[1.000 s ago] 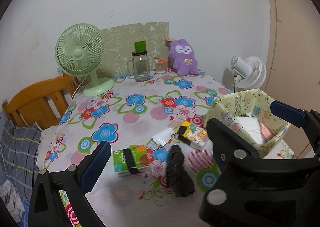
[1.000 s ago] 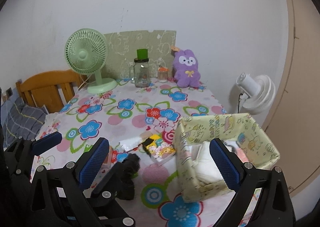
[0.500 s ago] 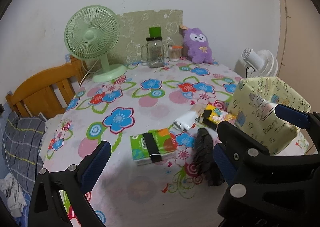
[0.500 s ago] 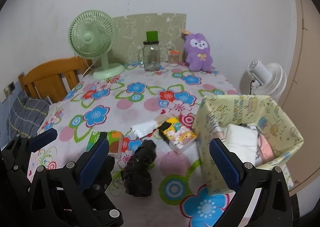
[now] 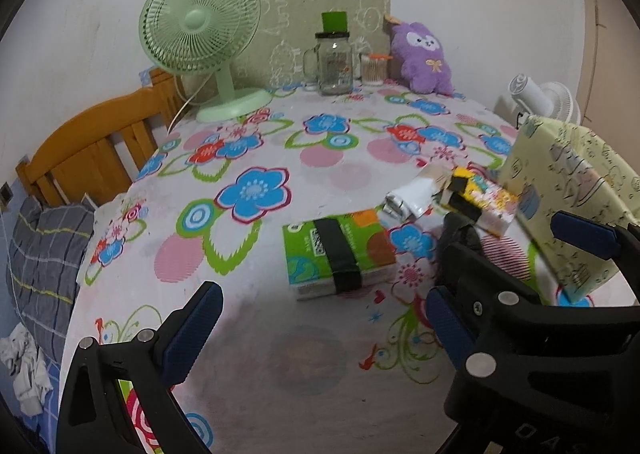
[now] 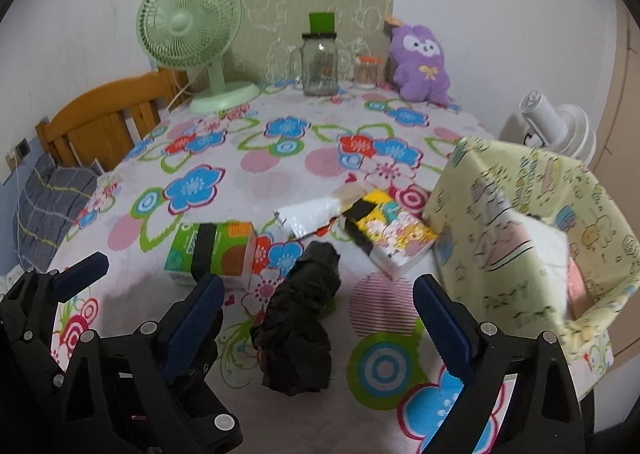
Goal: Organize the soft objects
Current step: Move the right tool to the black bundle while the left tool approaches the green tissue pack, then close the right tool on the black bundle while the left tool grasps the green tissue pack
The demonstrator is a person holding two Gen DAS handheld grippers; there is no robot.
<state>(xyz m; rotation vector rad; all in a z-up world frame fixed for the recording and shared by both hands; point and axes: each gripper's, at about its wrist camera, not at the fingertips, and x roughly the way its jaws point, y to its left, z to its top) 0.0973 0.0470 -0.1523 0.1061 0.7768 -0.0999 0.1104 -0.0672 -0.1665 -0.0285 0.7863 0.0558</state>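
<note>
On the flowered tablecloth [image 5: 256, 254] a green tissue pack [image 5: 340, 250] with a black band lies just ahead of my open left gripper [image 5: 324, 328], and nothing is between its fingers. A crumpled black bundle [image 6: 300, 314] lies between the blue pads of my right gripper [image 6: 318, 322], whose jaws are closing without touching it. Beyond it are a white pouch [image 6: 308, 214] and a yellow cartoon tissue pack [image 6: 392, 238]. A pale yellow fabric box [image 6: 520, 222] holding white and pink soft items stands at the right. A purple plush [image 6: 420, 62] sits by the wall.
At the back of the table stand a green desk fan [image 5: 200, 34], a glass jar mug [image 5: 334, 62] and a small jar [image 5: 374, 68]. A wooden headboard [image 5: 92, 150] and grey plaid bedding [image 5: 44, 254] lie off the left edge, and a white fan [image 6: 556, 126] off the right.
Both grippers have dropped toward the table and come closer to the packs and the black bundle. The right gripper's jaws stand slightly narrower. No object has moved.
</note>
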